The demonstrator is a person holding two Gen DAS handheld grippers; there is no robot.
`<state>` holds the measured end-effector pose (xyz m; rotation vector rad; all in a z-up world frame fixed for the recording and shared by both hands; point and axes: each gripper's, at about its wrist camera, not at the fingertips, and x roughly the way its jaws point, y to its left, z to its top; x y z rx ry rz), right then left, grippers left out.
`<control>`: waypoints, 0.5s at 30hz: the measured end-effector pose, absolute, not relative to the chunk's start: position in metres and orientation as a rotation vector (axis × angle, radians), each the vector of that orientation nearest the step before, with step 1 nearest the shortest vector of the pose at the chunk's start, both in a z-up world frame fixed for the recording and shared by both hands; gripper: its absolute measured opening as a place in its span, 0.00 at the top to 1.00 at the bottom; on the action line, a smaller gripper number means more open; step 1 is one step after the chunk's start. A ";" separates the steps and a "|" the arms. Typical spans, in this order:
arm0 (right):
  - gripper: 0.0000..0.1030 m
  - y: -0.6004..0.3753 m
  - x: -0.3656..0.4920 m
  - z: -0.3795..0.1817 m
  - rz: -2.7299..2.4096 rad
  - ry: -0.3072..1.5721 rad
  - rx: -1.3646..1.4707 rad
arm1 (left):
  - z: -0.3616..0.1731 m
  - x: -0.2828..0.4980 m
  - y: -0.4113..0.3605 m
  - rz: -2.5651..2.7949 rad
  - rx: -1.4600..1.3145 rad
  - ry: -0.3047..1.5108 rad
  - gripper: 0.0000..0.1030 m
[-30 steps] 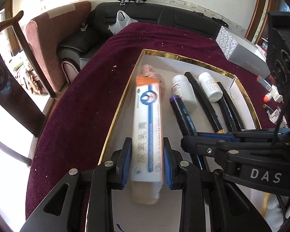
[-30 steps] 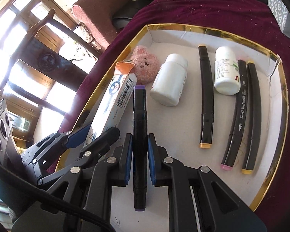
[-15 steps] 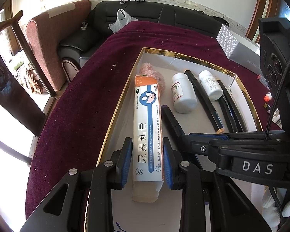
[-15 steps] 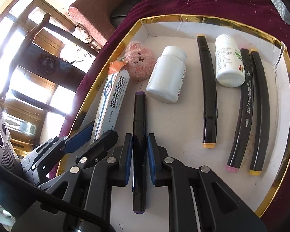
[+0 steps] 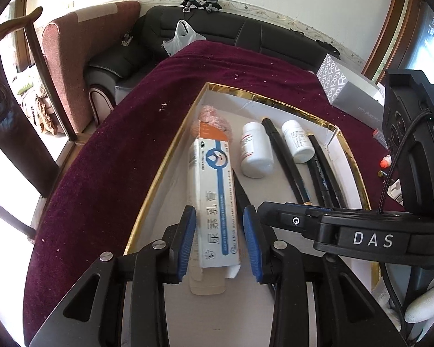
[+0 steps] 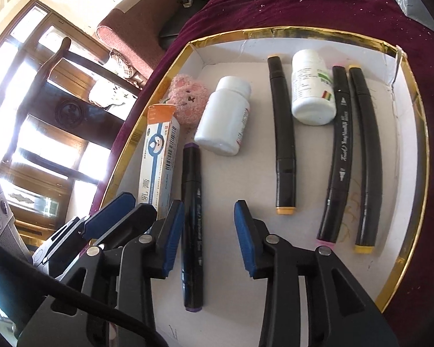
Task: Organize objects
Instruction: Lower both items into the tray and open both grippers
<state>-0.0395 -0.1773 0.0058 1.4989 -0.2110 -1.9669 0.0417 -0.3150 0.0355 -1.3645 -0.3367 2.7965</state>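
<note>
A: How is the left gripper (image 5: 219, 243) seen?

B: Its blue pads are parted, and the ointment box (image 5: 215, 196) is straddled. A small gap is seen on each side, so nothing is clamped. The box lies flat in the gold-rimmed tray (image 5: 350, 156), along its left wall.

A: And the right gripper (image 6: 208, 238)?

B: It is spread wide. The purple-capped marker (image 6: 192, 225) lies flat between the pads, just beside the left one, and is not gripped.

A: What is found farther out?

B: A pink plush toy (image 6: 188, 98) is tucked in the far left corner. Two white bottles (image 6: 224, 120) and three more black markers (image 6: 282, 136) are laid across the tray floor. The tray rests on a maroon cloth (image 5: 130, 144).
</note>
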 end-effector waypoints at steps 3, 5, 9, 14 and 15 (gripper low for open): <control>0.64 -0.169 -0.043 0.007 -1.972 -0.231 1.502 | 0.036 0.039 -0.309 2.808 -1.340 -0.322 0.67; 0.64 -0.163 -0.046 0.007 -1.980 -0.245 1.501 | 0.034 0.036 -0.307 2.823 -1.357 -0.318 0.65; 0.64 -0.156 -0.047 0.009 -1.989 -0.245 1.496 | 0.022 0.031 -0.303 2.782 -1.457 -0.320 0.65; 0.64 -0.149 -0.043 0.009 -1.981 -0.253 1.491 | 0.023 0.042 -0.288 2.788 -1.458 -0.260 0.65; 0.64 -0.148 -0.041 0.009 -1.974 -0.245 1.486 | 0.023 0.045 -0.284 2.787 -1.456 -0.252 0.65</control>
